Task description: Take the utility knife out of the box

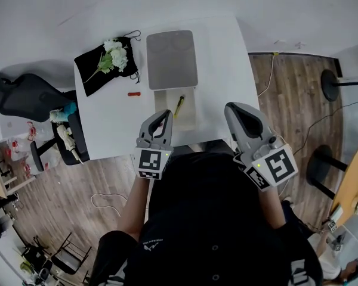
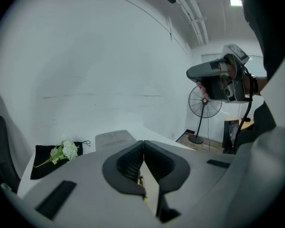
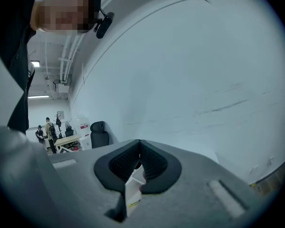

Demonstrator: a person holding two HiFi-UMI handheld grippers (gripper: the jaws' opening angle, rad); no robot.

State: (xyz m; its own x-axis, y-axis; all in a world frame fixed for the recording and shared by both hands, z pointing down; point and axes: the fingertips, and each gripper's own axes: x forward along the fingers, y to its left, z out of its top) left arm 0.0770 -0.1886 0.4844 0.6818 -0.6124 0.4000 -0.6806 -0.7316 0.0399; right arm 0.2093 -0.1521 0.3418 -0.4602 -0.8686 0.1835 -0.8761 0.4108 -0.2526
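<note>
**Approach step: both tongs shut, knife not yet taken**

The utility knife (image 1: 179,105), yellow and black, lies inside the shallow white box (image 1: 191,115). The box sits open at the six o'clock edge of the desk (image 1: 227,58), nearest the person. A grey flat panel (image 1: 172,58), possibly the lid, lies just beyond it at twelve o'clock.

The left tongs (image 1: 165,112) hang over the box's seven o'clock corner. Their jaws are pressed together with nothing between them, which the left gripper view (image 2: 143,142) confirms. The right tongs (image 1: 232,106) are off at the box's four o'clock, over the desk edge. They too are closed and empty in their own view (image 3: 139,142).

A black cloth (image 1: 95,76) carrying white flowers (image 1: 116,55) lies at the desk's ten o'clock, clear of the work.

By my reading the task is at its reach-in stage, and no grasp has begun. The left tongs are the closer pair. The next move calls for spreading those jaws and lowering them toward one o'clock, with one jaw on each side of the knife's narrow body. They would then close and lift the knife clear of the box wall. The box looks light, so it may slide or rise with the knife. The right tongs could steady its rim.
</note>
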